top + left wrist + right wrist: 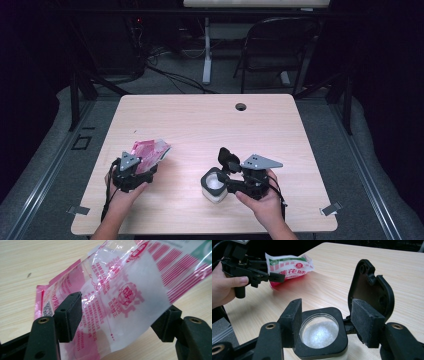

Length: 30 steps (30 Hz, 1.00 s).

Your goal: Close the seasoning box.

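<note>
Looks like a refill job: the left hand-held gripper [142, 167] has the pink salt bag [148, 151] between its pads, though I can't tell if they actually pinch it. The bag sits at the desk's [210, 125] left front. The right hand-held gripper [223, 176] is spread wide around the square white jar [214, 185], flip lid [369, 290] standing up, pads not touching. I'd steady the jar first, then tip the bag slowly over the opening. Jar's close to the front edge; plenty of bare desk behind.
</note>
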Tool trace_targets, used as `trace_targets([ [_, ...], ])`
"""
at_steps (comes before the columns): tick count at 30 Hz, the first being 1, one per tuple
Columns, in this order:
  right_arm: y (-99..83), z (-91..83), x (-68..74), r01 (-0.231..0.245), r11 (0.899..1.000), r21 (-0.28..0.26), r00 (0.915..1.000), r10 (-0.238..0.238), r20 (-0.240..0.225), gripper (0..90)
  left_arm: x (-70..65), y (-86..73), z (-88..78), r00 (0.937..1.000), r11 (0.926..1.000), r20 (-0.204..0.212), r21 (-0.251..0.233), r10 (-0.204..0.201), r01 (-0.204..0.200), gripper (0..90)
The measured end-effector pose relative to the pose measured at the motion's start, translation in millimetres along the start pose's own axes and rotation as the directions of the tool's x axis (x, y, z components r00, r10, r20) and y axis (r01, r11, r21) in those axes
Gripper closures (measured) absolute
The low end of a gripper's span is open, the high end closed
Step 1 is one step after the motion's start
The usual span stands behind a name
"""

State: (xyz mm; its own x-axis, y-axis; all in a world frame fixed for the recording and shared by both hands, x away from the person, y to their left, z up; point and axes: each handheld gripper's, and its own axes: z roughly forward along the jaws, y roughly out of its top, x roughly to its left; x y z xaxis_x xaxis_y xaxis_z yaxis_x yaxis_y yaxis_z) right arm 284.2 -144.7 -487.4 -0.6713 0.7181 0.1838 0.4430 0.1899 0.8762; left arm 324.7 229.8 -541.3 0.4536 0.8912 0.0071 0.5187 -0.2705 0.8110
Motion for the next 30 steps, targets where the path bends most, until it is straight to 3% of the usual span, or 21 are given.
trace_targets([
  [11, -0.2, -0.2, 0.0, 0.014, 1.0, -0.001, 0.9999, -0.014, 0.008, 41.0, -17.1, 1.0, 6.2, 0.9973, 0.9979, 0.046, 0.029, 0.057, -0.059, 32.4],
  [18, 0.1, -1.4, 0.3, 0.009, 1.0, -0.013, 0.9999, -0.009, 0.008, 40.9, -23.7, -0.3, 9.8, 0.9944, 0.994, 0.037, 0.042, 0.099, -0.101, 32.4],
  [30, -1.2, -3.2, -1.0, 0.0, 0.999, -0.034, 1.0, 0.0, -0.004, 40.9, -38.7, -2.7, 18.7, 0.986, 0.9848, 0.06, 0.07, 0.155, -0.159, 32.3],
])
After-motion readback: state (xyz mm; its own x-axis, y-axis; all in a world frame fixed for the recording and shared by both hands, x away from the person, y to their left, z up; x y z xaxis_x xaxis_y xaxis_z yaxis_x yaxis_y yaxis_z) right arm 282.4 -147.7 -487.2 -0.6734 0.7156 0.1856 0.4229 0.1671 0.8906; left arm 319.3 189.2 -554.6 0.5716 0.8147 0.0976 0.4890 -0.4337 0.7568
